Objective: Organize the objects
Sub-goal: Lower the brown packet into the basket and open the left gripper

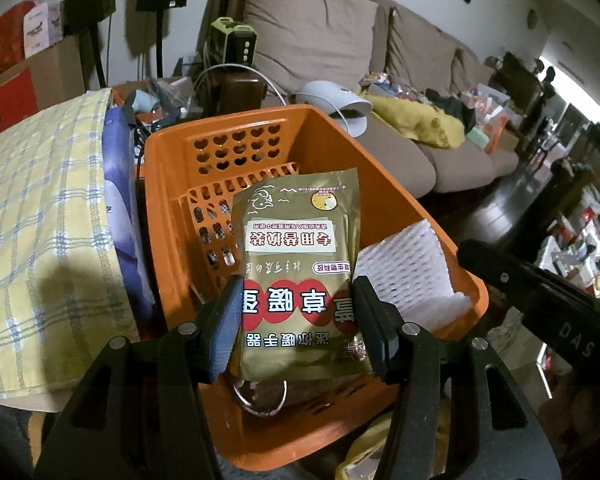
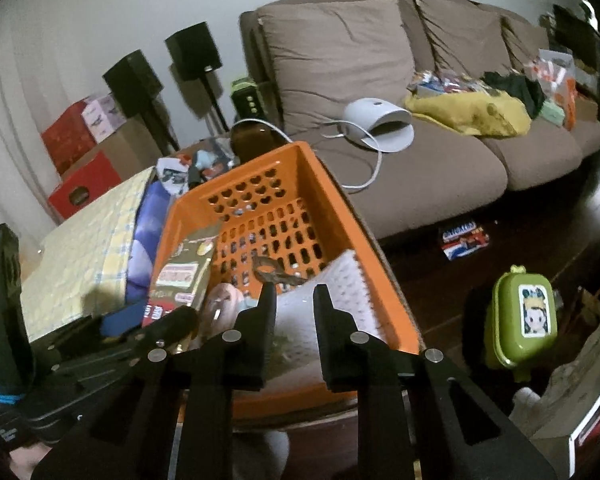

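Observation:
My left gripper is shut on a gold hand-warmer packet with red circles and Chinese text, holding it over the orange perforated basket. The packet also shows in the right wrist view, at the basket's left side. A white foam mesh sheet lies in the basket's right part. My right gripper is open and empty, just above the basket's near edge and over the white mesh. A dark metal piece and a round beige object lie in the basket.
A yellow plaid cloth and a blue-purple bag lie left of the basket. A brown sofa behind holds a white device with a cable, a yellow cloth and clutter. A green case stands at right on the dark floor.

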